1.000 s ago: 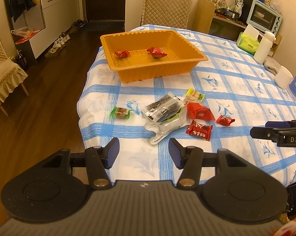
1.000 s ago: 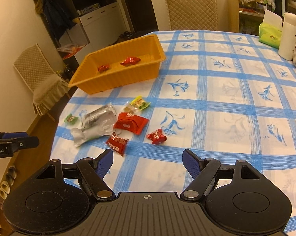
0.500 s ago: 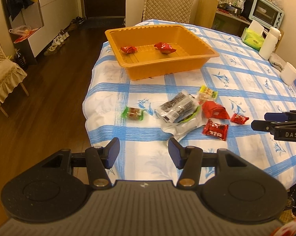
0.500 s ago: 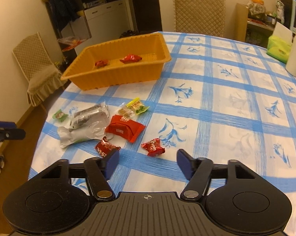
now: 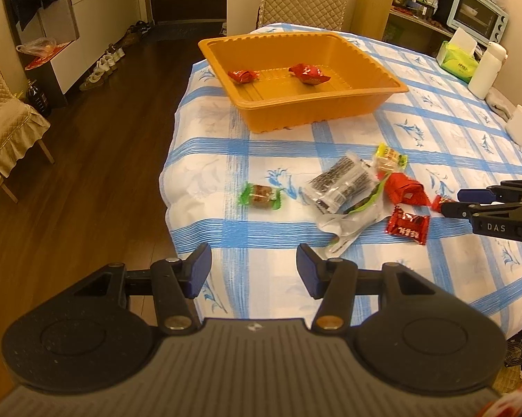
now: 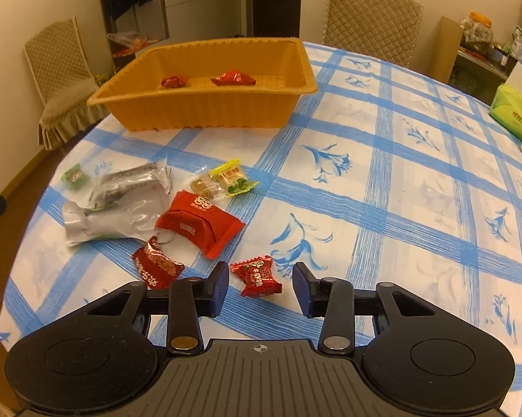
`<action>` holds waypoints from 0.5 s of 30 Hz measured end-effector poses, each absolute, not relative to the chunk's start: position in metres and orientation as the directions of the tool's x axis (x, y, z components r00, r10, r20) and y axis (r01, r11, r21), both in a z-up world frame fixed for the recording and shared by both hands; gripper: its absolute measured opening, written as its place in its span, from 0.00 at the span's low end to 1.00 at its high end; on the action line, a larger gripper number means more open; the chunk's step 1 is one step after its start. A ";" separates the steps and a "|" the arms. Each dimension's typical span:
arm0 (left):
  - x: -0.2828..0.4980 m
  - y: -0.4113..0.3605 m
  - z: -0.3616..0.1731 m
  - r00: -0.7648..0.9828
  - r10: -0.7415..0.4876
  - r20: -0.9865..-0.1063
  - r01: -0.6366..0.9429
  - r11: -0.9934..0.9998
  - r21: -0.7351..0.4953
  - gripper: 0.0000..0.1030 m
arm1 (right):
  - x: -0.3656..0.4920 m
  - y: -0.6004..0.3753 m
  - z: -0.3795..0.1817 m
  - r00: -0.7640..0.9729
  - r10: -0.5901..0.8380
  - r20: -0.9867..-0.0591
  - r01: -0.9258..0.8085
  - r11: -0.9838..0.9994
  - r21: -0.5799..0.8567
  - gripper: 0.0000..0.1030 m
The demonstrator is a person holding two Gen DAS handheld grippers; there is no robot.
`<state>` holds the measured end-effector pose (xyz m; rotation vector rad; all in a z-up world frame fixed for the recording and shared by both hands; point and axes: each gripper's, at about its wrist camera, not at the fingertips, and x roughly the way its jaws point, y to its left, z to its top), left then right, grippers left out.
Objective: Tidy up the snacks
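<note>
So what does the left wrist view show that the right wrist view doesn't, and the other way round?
Only the left wrist view: the left gripper, open over the table's near edge with nothing between its pads, plus the toaster oven and white bottle.

Only the right wrist view: the small red candy lying whole between the closing jaws of the right gripper, pads not yet on it.

Both: the orange tray holding two red candies, the scattered snack pile including the red packet, and the green tissue box.
</note>
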<state>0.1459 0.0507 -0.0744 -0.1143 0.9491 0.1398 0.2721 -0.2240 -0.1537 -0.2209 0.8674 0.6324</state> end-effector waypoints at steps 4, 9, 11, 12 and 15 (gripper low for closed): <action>0.146 0.055 -0.078 0.567 0.070 -0.821 -0.169 0.985 -0.032 0.50 | 0.274 -0.220 -0.159 0.469 0.418 -0.778 -0.612 0.789 0.054 0.32; 0.148 0.060 -0.083 0.558 0.074 -0.826 -0.165 0.986 -0.022 0.48 | 0.274 -0.219 -0.162 0.466 0.410 -0.784 -0.609 0.792 0.052 0.26; 0.150 0.061 -0.084 0.556 0.073 -0.828 -0.158 0.987 -0.019 0.47 | 0.274 -0.219 -0.162 0.470 0.406 -0.784 -0.606 0.794 0.048 0.23; 0.151 0.061 -0.085 0.555 0.073 -0.829 -0.154 0.988 -0.016 0.46 | 0.274 -0.219 -0.162 0.472 0.403 -0.784 -0.605 0.795 0.044 0.20; 0.154 0.062 -0.088 0.552 0.071 -0.831 -0.138 0.990 -0.007 0.45 | 0.274 -0.220 -0.162 0.473 0.401 -0.785 -0.601 0.798 0.045 0.20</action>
